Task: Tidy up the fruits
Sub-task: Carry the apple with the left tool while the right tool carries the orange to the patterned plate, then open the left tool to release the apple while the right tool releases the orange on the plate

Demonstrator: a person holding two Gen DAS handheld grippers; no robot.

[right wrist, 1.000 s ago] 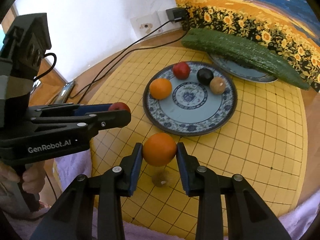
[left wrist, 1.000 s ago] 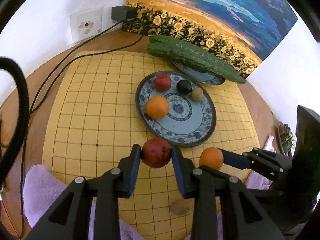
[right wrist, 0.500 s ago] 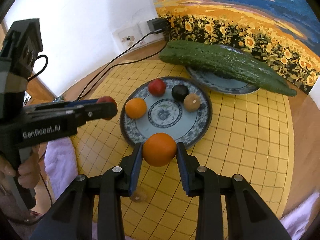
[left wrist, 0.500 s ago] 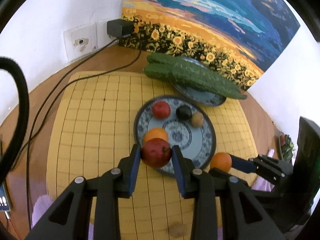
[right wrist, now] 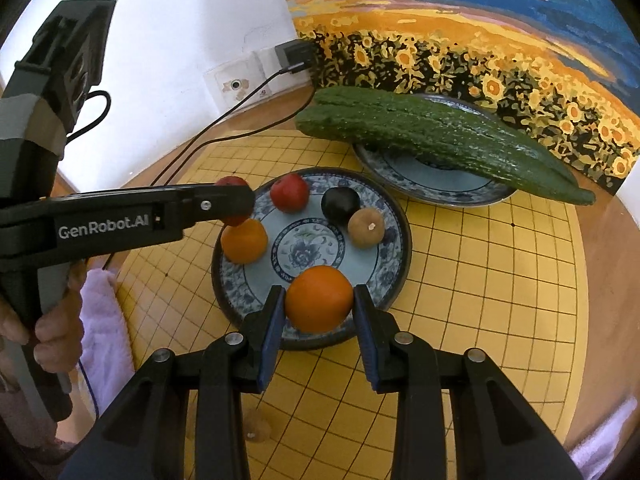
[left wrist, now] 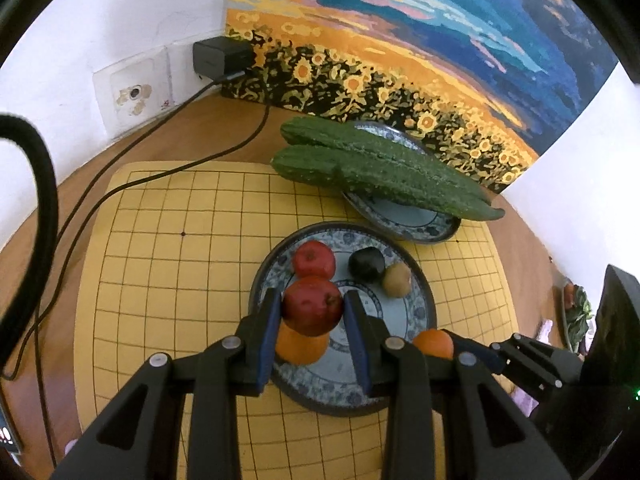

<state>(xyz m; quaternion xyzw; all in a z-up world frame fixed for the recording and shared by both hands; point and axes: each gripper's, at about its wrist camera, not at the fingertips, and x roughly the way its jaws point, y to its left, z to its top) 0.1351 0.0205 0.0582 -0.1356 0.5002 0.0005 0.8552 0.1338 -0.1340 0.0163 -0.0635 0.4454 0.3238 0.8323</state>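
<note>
left gripper (left wrist: 312, 312): tilted downward, jaws clamped on a red fruit (left wrist: 312, 306)
right gripper (right wrist: 319, 312): tilted downward, jaws clamped on an orange (right wrist: 319, 298)
left hand (right wrist: 56, 320): wrapped around the handle

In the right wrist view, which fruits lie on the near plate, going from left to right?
Orange → red fruit → black fruit → brown fruit. Left out: the orange held in the right gripper, which hangs over the near plate.

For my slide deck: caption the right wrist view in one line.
Right gripper carries an orange over the blue patterned plate while the left gripper brings a red fruit alongside.
</note>
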